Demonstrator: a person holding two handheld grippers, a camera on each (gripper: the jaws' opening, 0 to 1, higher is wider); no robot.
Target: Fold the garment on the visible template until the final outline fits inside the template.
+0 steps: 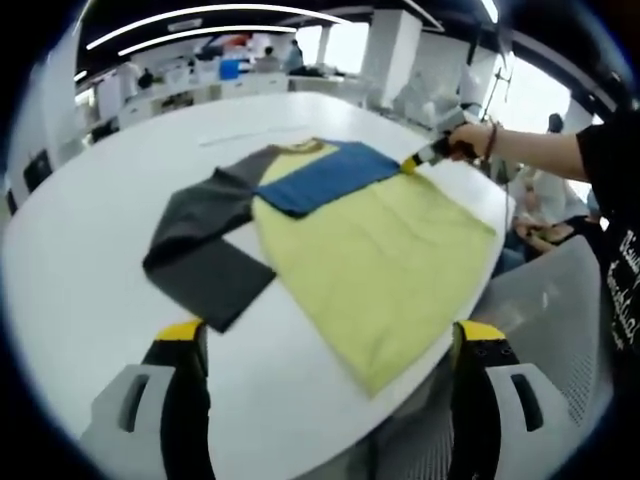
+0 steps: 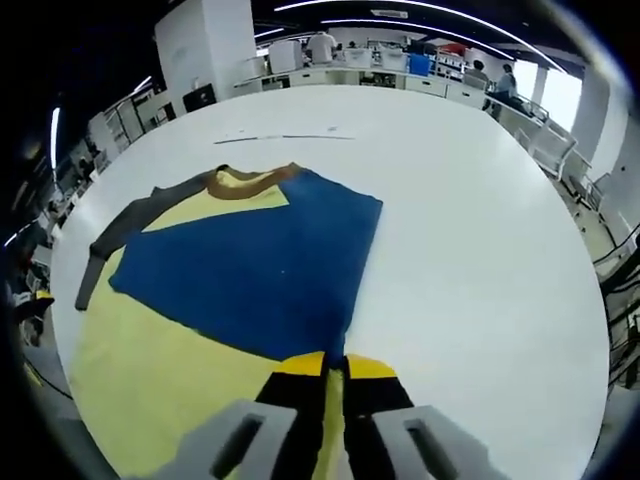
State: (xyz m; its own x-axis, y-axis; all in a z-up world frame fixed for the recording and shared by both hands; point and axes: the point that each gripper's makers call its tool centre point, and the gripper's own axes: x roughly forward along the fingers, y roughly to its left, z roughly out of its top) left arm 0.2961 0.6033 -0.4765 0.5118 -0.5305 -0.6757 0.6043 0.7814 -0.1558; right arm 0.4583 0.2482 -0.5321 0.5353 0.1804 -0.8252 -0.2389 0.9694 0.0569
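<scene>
A yellow shirt [image 1: 380, 260] lies flat on the white table [image 1: 90, 260]. Its grey sleeve [image 1: 205, 245] is spread out to the side. Its blue sleeve [image 1: 325, 178] is folded across the chest below the brown collar [image 1: 300, 148]. My left gripper [image 1: 330, 335] is open at the near hem, with its jaws wide apart and above the table. In the right gripper view the blue sleeve [image 2: 260, 270] covers the upper part of the yellow body [image 2: 150, 370]. My right gripper [image 2: 335, 362] is shut on the shirt's edge where blue meets yellow. A person's hand holds the right gripper [image 1: 425, 155] at the blue fold's corner.
A thin pale line [image 2: 285, 137] is marked on the table beyond the collar. The round table's edge [image 1: 440, 370] runs close to the shirt's hem. A mesh chair [image 1: 550, 300] stands beside it. Desks and people [image 2: 320, 45] are far behind.
</scene>
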